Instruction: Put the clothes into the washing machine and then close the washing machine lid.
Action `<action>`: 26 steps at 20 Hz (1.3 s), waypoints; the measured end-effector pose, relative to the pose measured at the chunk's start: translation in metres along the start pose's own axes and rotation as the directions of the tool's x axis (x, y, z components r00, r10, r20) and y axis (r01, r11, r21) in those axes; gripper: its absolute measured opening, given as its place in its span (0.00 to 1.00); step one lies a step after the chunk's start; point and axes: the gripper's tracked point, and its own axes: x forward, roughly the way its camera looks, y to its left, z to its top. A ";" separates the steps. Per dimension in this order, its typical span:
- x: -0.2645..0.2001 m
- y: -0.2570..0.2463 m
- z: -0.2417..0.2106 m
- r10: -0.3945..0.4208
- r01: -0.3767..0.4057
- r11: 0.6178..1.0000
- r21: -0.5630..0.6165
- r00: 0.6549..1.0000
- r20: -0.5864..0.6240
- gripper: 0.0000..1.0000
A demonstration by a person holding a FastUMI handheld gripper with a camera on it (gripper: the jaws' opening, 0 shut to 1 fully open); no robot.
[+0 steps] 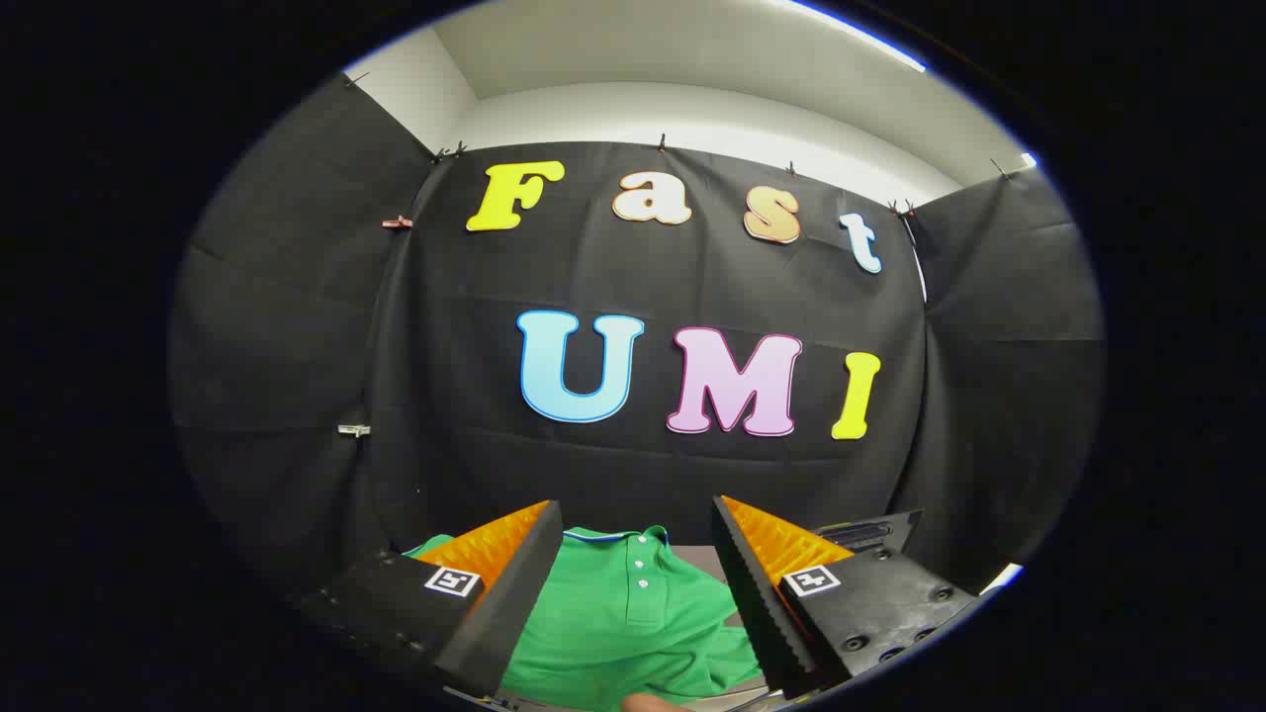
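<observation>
Tongs (638,554) wide open w/ nothing held, green polo shirt (633,623) lying flat on tabletop (697,566) right btwn & just below the fingers, collar pointing away, so prob a straight drop to grab.

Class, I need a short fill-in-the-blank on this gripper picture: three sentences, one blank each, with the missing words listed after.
1. The shirt lying between the fingers is ____ in colour.
2. The gripper has its fingers ____, with nothing pressed between them.
3. Below its collar the shirt shows a row of small white ____.

Missing words: green; open; buttons
</observation>
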 end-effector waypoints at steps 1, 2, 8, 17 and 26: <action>0.000 -0.003 -0.002 -0.007 0.007 1.000 0.004 1.000 -0.008 0.95; -0.001 -0.005 -0.003 -0.017 0.017 1.000 0.007 1.000 -0.013 0.95; -0.006 -0.009 -0.001 -0.040 0.040 0.999 0.016 0.999 -0.007 0.93; -0.008 -0.012 -0.004 -0.053 0.053 0.998 0.037 0.999 -0.011 0.98; 0.027 0.009 -0.046 0.052 -0.040 0.998 0.057 0.974 -0.222 0.98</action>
